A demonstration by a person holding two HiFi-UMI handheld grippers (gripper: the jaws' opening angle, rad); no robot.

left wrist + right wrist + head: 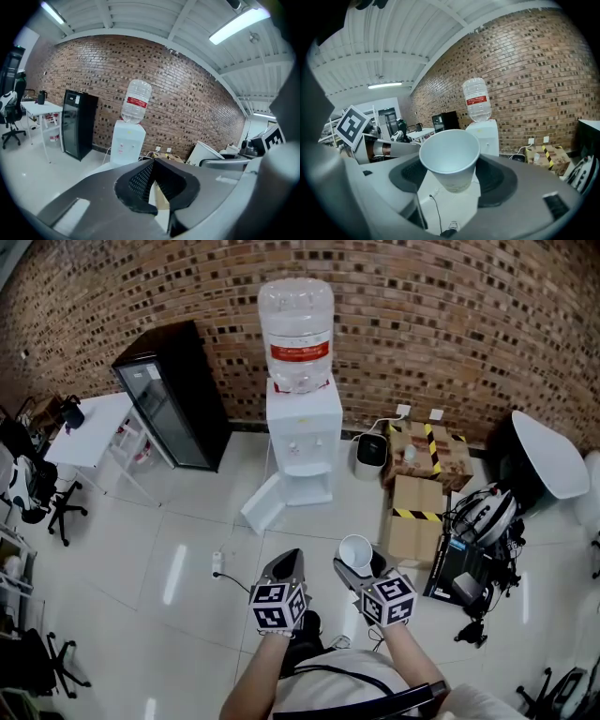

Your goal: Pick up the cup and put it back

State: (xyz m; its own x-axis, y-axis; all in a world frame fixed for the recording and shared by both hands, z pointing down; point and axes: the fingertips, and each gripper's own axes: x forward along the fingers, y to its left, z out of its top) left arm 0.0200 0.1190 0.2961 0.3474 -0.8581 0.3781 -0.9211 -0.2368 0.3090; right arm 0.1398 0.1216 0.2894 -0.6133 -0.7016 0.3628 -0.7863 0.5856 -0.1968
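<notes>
A white paper cup [355, 550] is held in the air in front of me, mouth up and tilted a little, with my right gripper [362, 564] shut on its lower part. The right gripper view has the cup [450, 157] filling the gap between the black pads [499, 180], and it looks empty. My left gripper [288, 559] hangs beside it on the left, its jaws meeting at the tips with nothing in them; its pads [140, 180] touch at the tip in the left gripper view. A white water dispenser [302, 442] with a bottle on top stands ahead by the brick wall.
A black glass-door fridge [173, 395] stands left of the dispenser and a white table [89, 427] further left. Cardboard boxes [417, 512], a small bin [372, 456] and a heap of gear [483, 521] lie to the right. A power strip [217, 563] lies on the floor tiles.
</notes>
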